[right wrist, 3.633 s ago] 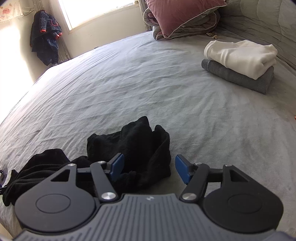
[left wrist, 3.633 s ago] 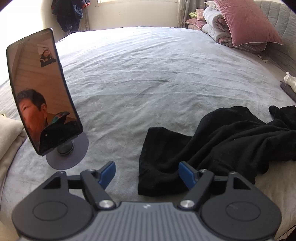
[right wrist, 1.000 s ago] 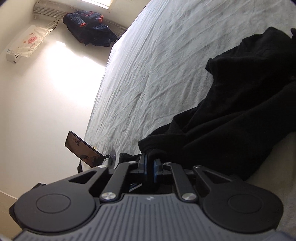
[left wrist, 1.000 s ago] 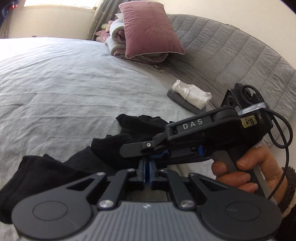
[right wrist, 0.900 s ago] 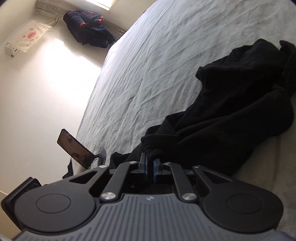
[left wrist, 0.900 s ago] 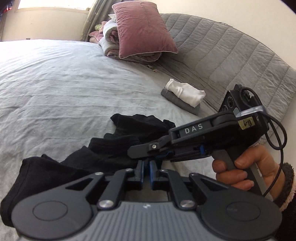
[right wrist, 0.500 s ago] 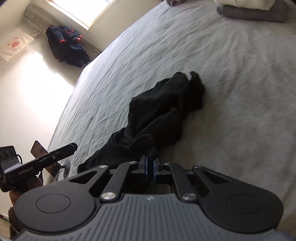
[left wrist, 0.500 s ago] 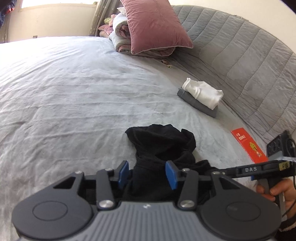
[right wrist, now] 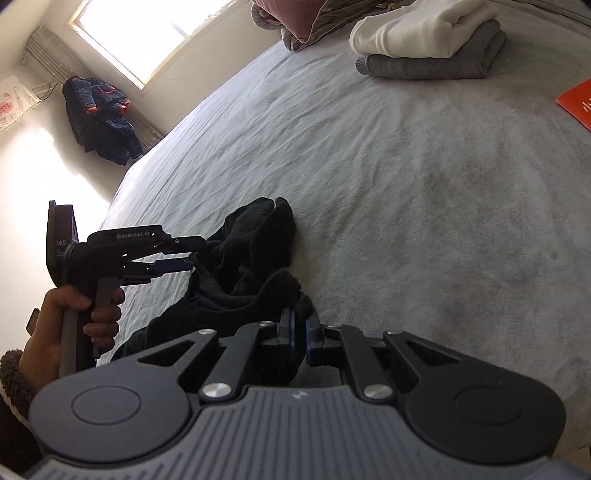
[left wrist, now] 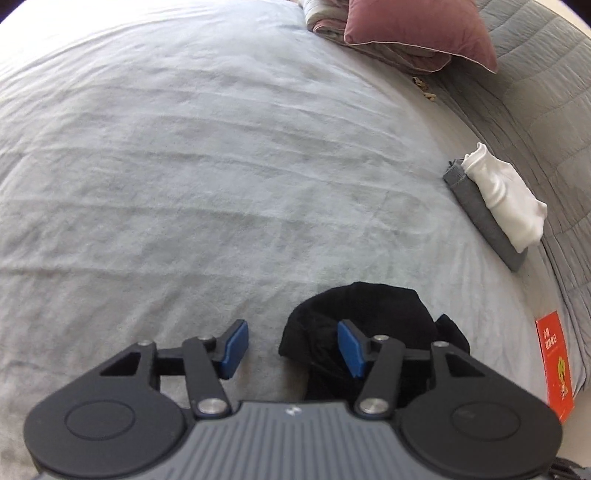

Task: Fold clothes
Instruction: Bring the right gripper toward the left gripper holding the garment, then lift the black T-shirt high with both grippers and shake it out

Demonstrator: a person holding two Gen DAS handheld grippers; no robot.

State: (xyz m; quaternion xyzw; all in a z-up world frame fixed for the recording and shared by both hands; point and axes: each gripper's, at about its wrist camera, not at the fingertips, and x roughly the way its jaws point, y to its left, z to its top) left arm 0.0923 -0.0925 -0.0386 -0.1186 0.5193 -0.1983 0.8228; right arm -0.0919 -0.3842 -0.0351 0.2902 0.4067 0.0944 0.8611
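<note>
Bedding fills most of both views: a wide grey bed [left wrist: 207, 173] with lightly creased cover, bare across its whole left and middle, giving ample open room on that side. In the right wrist view the far left shows a pale wall, a dark jacket [right wrist: 99, 118] hanging below a bright window [right wrist: 147, 33], and the bed's left edge running down toward the person's left hand [right wrist: 70, 325]. That hand holds the left gripper [left wrist: 291, 345], whose body reads "GenRobot.AI" on top and "DAS" on its rear plate. Its jaws are opening, with blue pads apart; the edge of the black garment [right wrist: 251, 254] lies partly between them, but the pads do not press on it.

The black garment sits crumpled near the bed's near edge, toward the right of the left wrist view [left wrist: 354, 314]. The right gripper [right wrist: 299, 332] has its jaws closed tight on a fold of this garment, the cloth pinched between the blue pads.

Further right, well apart from the garment, a folded white garment [left wrist: 506, 199] rests on a folded grey one [left wrist: 480, 218], close to the quilted grey headboard [left wrist: 535, 92]. A dusky pink pillow [left wrist: 413, 29] leans on a bundle of bedding at the far end. At the right edge of the bed lies a red booklet [left wrist: 554, 362] with yellow printing too small to read.
</note>
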